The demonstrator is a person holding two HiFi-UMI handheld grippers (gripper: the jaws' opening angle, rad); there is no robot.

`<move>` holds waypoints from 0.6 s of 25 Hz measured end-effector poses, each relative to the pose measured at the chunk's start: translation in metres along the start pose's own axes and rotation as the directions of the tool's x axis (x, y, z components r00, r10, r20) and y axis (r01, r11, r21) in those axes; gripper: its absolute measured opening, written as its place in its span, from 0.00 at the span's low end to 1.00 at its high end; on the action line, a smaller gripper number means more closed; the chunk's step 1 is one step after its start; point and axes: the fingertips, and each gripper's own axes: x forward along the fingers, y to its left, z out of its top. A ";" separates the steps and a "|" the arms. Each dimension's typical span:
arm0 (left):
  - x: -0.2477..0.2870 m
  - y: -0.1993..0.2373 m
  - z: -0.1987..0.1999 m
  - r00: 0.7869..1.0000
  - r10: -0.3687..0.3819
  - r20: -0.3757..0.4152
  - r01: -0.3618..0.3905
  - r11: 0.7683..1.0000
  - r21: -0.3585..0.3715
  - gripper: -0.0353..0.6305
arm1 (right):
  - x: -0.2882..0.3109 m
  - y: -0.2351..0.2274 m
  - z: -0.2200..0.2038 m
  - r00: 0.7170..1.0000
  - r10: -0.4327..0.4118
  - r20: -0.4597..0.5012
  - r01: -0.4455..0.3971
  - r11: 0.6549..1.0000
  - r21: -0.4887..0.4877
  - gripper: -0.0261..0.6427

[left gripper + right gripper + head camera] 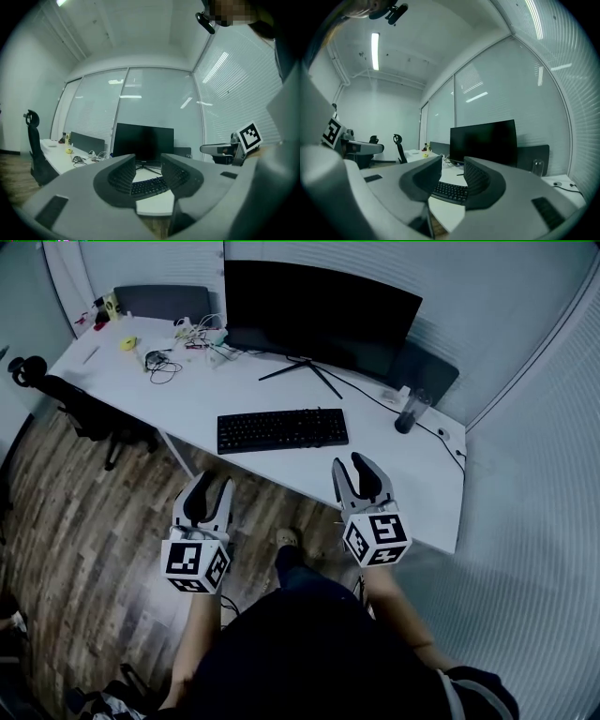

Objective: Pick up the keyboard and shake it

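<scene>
A black keyboard (282, 430) lies flat on the white desk (122, 381), in front of the monitor. Both grippers hover short of the desk's near edge, over the floor. My left gripper (208, 486) is open and empty, below the keyboard's left end. My right gripper (354, 465) is open and empty too, just below the keyboard's right end. In the left gripper view the keyboard (149, 186) shows through the gap between the jaws of the left gripper (148, 161). The right gripper view shows the keyboard (450, 191) ahead of the right gripper (453, 164).
A dark monitor (319, 315) stands behind the keyboard, its stand legs reaching toward it. A dark tumbler (410, 412) sits at the right, with a cable. Cables and small clutter (187, 338) lie at the far left. An office chair (84, 413) stands left on the wooden floor.
</scene>
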 end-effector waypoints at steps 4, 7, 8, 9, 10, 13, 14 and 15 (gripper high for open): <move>0.058 0.030 -0.011 0.999 0.000 -0.035 0.000 1.000 -0.016 0.32 | 0.056 -0.037 -0.018 0.998 0.001 -0.061 -0.002 1.000 -0.012 0.26; 0.099 0.049 -0.022 0.999 -0.001 -0.054 -0.001 0.999 -0.037 0.38 | 0.098 -0.064 -0.038 0.993 0.011 -0.115 -0.013 1.000 -0.017 0.27; 0.112 0.056 -0.027 0.998 0.001 -0.063 -0.004 0.999 -0.044 0.39 | 0.111 -0.072 -0.045 0.991 0.014 -0.131 -0.016 1.000 -0.017 0.28; 0.125 0.063 -0.033 0.997 0.004 -0.074 -0.007 0.999 -0.051 0.40 | 0.124 -0.080 -0.051 0.989 0.016 -0.147 -0.019 1.000 -0.019 0.28; 0.137 0.070 -0.038 0.996 0.007 -0.085 -0.012 0.998 -0.056 0.40 | 0.136 -0.087 -0.057 0.987 0.019 -0.161 -0.023 1.000 -0.022 0.28; 0.168 0.091 -0.059 0.991 0.024 -0.129 -0.032 0.998 -0.062 0.41 | 0.170 -0.106 -0.074 0.979 0.027 -0.202 -0.032 0.999 -0.026 0.28; 0.177 0.098 -0.068 0.988 0.030 -0.149 -0.040 0.997 -0.064 0.41 | 0.179 -0.112 -0.079 0.976 0.027 -0.216 -0.034 0.999 -0.026 0.28; 0.184 0.104 -0.076 0.985 0.033 -0.169 -0.046 0.997 -0.068 0.41 | 0.187 -0.117 -0.084 0.973 0.028 -0.230 -0.034 0.999 -0.026 0.28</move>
